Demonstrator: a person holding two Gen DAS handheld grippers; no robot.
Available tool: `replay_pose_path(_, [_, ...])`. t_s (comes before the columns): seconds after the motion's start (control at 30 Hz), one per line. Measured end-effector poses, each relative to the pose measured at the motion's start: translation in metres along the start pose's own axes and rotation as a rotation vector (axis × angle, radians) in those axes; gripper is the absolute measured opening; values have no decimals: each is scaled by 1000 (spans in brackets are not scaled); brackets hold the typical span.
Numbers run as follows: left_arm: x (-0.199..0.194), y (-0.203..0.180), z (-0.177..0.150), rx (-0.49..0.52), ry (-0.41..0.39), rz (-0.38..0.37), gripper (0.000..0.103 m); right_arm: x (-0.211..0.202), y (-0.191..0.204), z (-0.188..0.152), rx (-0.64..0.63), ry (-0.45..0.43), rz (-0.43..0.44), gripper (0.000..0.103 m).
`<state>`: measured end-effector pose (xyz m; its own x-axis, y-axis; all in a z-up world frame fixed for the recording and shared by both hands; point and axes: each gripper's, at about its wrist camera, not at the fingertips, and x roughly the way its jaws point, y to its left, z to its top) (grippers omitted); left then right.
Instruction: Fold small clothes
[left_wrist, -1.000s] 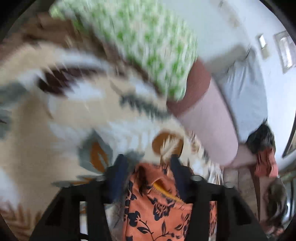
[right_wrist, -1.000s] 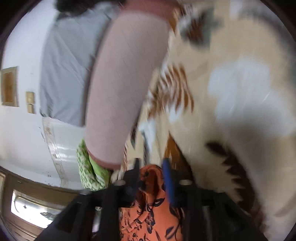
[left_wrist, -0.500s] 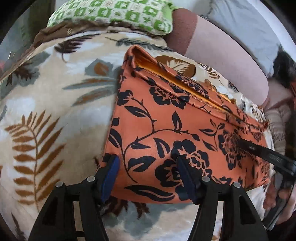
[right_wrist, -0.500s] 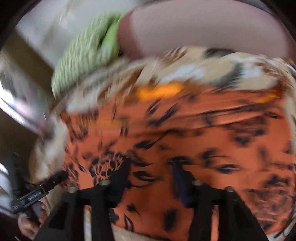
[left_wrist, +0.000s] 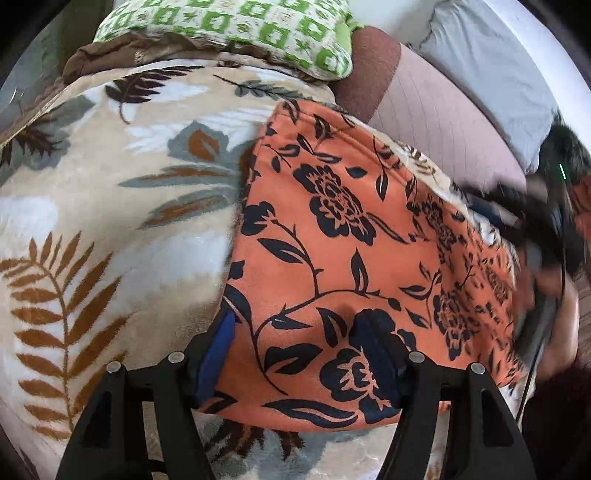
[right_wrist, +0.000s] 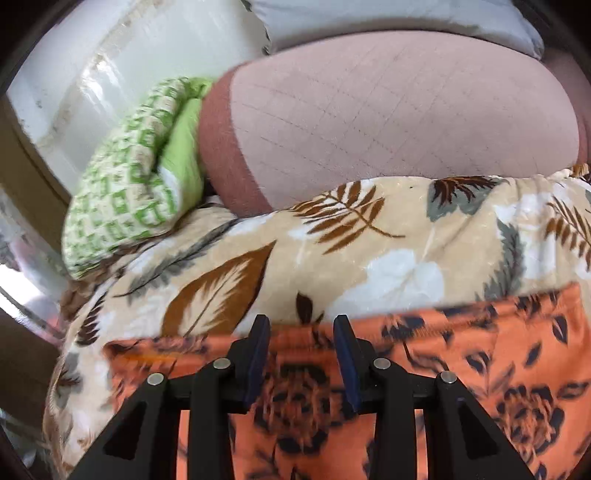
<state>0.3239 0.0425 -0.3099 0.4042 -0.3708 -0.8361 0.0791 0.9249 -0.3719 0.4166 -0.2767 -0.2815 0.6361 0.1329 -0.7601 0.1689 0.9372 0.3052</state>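
Our orange floral garment (left_wrist: 332, 266) lies flat on the leaf-patterned blanket (left_wrist: 110, 206), near the green pillow (left_wrist: 229, 29). Our left tool (left_wrist: 295, 354) is opening wide over its near edge; our right tool (right_wrist: 301, 354) stands narrower above its far edge, gripping nothing.

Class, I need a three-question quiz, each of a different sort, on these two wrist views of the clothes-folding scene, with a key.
1. True or false: the orange floral garment lies spread on the leaf-print blanket.
2. Which pillow shows a green check pattern? A) the grey pillow B) the green pillow C) the pink bolster
3. Fill in: in the left wrist view, the left gripper straddles the garment's near ____ corner.

Key: 1 true; 2 B; 3 left.
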Motion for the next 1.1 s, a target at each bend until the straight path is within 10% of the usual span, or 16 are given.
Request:
replay_pose_path(0.3, [4, 4, -11, 45, 30, 135, 76, -27, -36, -104, -110, 103, -138, 40])
replay_pose_path(0.6, [-21, 13, -8, 26, -37, 240, 76, -8, 83, -55, -234, 92, 110, 41])
replay_pose_path(0.77, [-15, 13, -2, 110, -33, 314, 76, 72, 141, -47, -295, 197, 77, 41])
replay_pose_path(1.1, [-17, 15, 1, 202, -84, 372, 76, 56, 133, -35, -247, 73, 81, 43])
